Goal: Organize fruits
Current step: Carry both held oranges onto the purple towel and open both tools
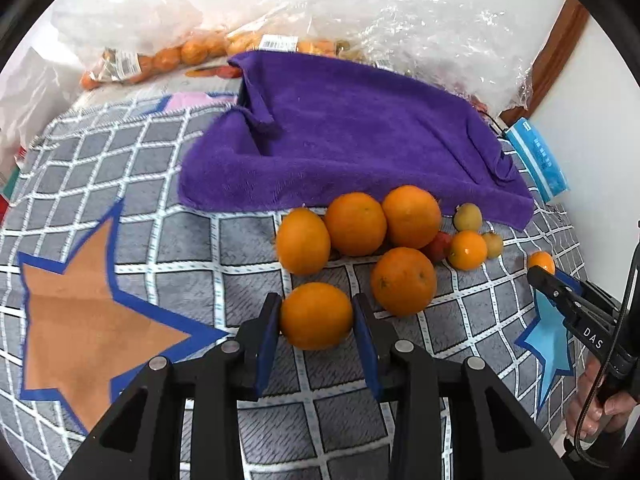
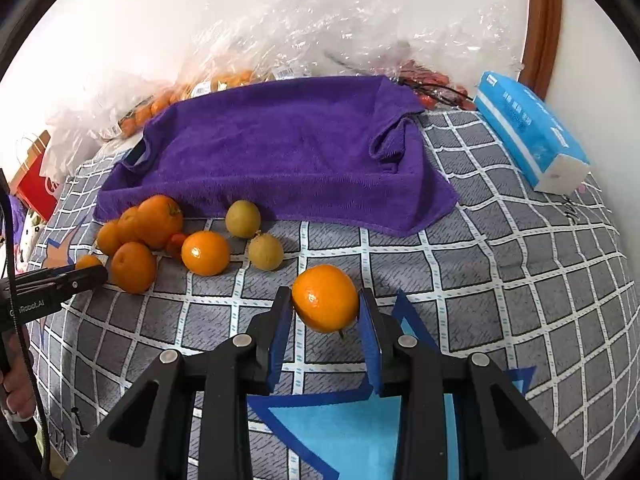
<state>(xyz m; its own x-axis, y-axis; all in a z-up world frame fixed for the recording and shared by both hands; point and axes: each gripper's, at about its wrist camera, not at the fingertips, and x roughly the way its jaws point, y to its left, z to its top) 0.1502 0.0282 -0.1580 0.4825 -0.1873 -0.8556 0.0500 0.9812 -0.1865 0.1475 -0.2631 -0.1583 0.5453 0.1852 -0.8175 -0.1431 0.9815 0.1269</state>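
Black angular arms of the left gripper, with round silver pivot pins and flat blue pads, are clamped on a large orange — smooth, faintly dimpled skin, both pads pressed to its sides, the fruit low over the bedcover.

Right gripper, same black-and-blue build, is clenched on a small glossy mandarin with a short stalk at its underside, carried above the cover.

Loose fruit beyond the left tool: four large oranges in a tight cluster, touching one another, at the near hem of the towel. Just beside them lie a small red fruit, partly hidden, a second shiny mandarin, and two dull yellow-green round fruits, one bearing a stem.

Bedcover — soft grey fabric, white grid lines, printed stars in tan and light blue with dark blue edges.

Purple towel, thick plush pile, draped over a low box-like form; what is under it cannot be told.

Behind it, against the white wall: crinkled clear plastic bags holding small orange fruit, with barcode labels.

Blue-and-white tissue pack, soft rectangular, lies at the towel's far right in the right wrist view.

A hand grips the right tool's handle.
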